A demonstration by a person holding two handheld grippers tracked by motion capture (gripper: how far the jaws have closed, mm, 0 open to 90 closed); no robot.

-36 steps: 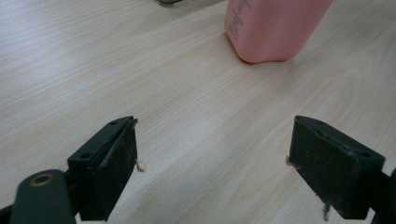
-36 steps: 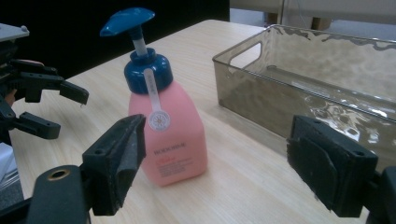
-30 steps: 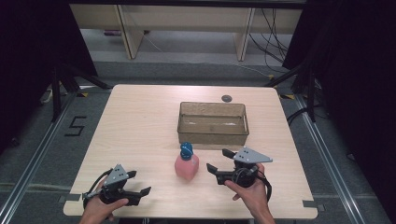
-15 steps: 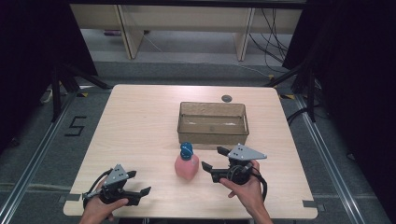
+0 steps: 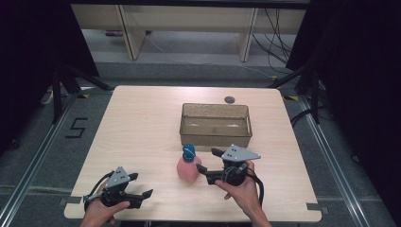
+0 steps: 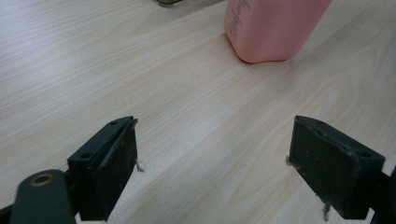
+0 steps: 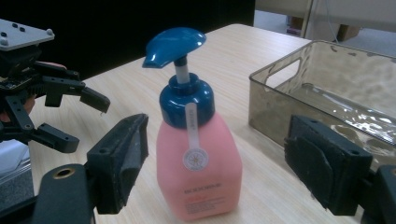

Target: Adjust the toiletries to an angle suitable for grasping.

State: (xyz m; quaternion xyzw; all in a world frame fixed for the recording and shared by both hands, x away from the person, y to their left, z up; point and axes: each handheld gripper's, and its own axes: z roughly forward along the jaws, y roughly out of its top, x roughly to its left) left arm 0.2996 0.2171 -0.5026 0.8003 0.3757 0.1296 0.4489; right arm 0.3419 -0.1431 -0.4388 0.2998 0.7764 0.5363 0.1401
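Black-jawed right gripper (image 5: 204,161): held low over the near half of the desk (image 5: 142,123), jaws spread wide and empty, the pink pump bottle (image 5: 188,166) seen standing between them in the right gripper view, neither pad touching it

Left gripper (image 5: 142,185): held at the near left corner of the desk, jaws likewise wide apart, nothing gripped; bare wood grain is seen between them in the left gripper view, with the bottle's base well ahead

Pump bottle: pink body, blue collar and blue pump head (image 7: 173,45), upright, just in front of the near wall of the bin, apart from it; a round sticker is borne on a strip below the collar

Bin (image 5: 215,125): smoky translucent plastic, rectangular, with a cut-out handle, apparently empty, placed right of centre on the desk

Small dark disc (image 5: 230,99): lying beyond the bin near the far edge; its nature cannot be told

Risks, as judged: the bottle is tall on a narrow base, so a jaw brushing one side before the other could tip it over; a grip taken high, on the pump head, could press the pump or let the bottle swing
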